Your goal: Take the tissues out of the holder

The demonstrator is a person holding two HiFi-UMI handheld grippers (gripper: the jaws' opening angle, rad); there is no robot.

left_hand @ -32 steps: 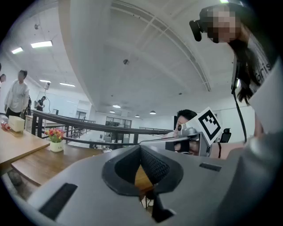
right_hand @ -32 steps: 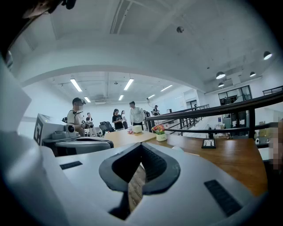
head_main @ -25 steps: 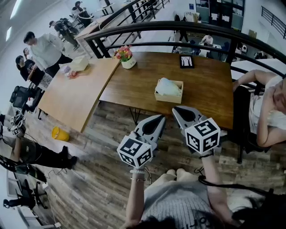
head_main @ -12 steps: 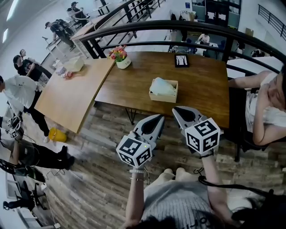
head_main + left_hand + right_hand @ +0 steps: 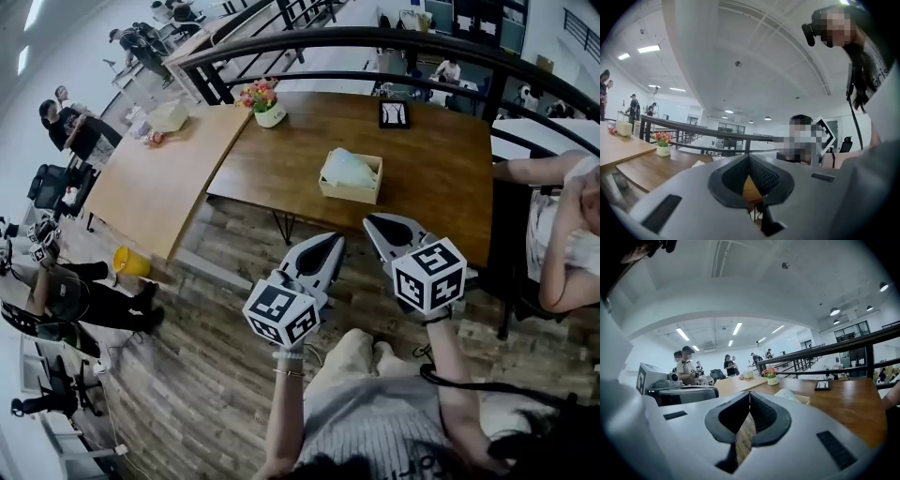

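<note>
The left gripper [image 5: 330,246] and right gripper [image 5: 373,223] are held side by side in front of the person. They stop short of the worktop [image 5: 441,178], with their tips aimed at it. Both sets of jaws are clenched with nothing between them. The tissues [image 5: 349,169] sit in their wooden holder [image 5: 351,192] mid-worktop, well apart from both grippers. A second ago the grippers held the same pose. The holder now shows slightly higher in the head view, probably because the head moved.
</note>
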